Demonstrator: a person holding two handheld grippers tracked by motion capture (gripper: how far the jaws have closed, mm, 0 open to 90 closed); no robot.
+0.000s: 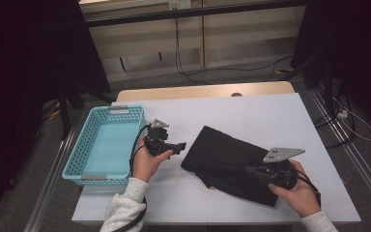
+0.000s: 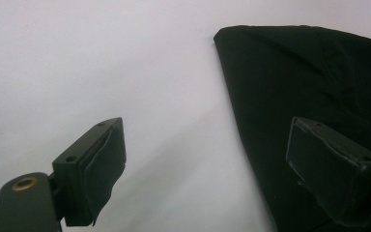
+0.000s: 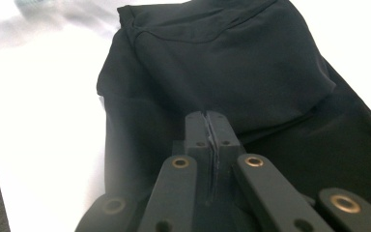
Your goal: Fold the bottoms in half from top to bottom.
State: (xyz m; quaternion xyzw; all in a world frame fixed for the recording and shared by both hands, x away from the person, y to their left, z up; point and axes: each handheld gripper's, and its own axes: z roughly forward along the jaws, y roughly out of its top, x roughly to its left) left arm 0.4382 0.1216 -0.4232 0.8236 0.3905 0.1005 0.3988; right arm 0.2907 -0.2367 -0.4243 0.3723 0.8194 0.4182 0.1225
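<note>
Black folded cloth garment (image 1: 232,162) lies between both tongs: left gripper (image 2: 207,159) gaping beside its edge, right gripper (image 3: 211,133) pressed shut over it, nothing visibly pinched.

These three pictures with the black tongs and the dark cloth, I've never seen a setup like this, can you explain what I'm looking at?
A person sits at a white table and holds a hand-operated claw in each hand; there is no robot arm. The wide picture comes from a fixed camera above, looking down. The other two come from small cameras riding on each claw, looking along its two black jaws.

On the table lie a folded black cloth and, at the left, an empty light-blue plastic basket.

The left claw is open beside the cloth's edge, one jaw over the table, the other over the cloth. The right claw is shut above the cloth; whether it pinches any fabric is hard to tell.
</note>
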